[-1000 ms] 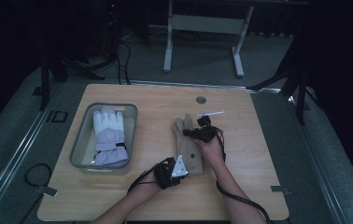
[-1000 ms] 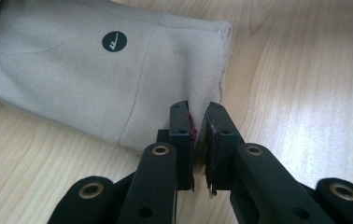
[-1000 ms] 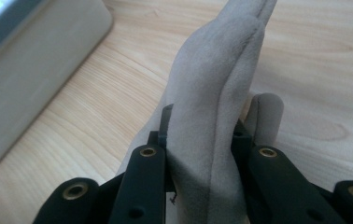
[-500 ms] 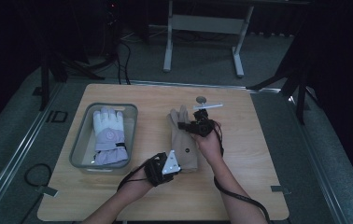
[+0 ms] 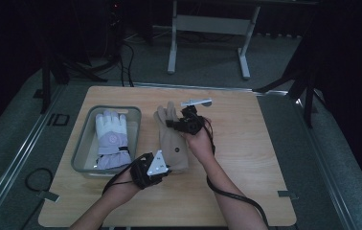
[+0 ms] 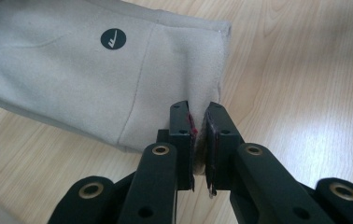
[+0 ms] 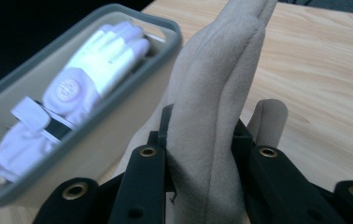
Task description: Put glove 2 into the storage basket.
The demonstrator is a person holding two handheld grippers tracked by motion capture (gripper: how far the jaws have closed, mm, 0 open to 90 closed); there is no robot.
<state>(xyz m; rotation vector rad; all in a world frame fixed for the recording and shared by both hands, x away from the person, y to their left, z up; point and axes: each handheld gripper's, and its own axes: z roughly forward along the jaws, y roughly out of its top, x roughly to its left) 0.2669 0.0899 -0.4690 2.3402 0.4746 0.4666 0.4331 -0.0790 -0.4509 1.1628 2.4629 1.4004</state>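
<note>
Tongs both clamped on beige glove (image 5: 172, 141): left tongs (image 6: 200, 140) at cuff corner, right tongs (image 7: 201, 154) on fingers; glove just off desk (image 5: 246, 158), beside bin (image 5: 84, 143) holding white glove (image 5: 112, 136). Step: carrying. Next: swing over bin, release

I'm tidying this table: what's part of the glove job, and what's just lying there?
In use: beige glove, left tool shut on its cuff, right tool shut on its fingers, grey bin, white glove inside it.
Lying about: small white piece on the table.
</note>
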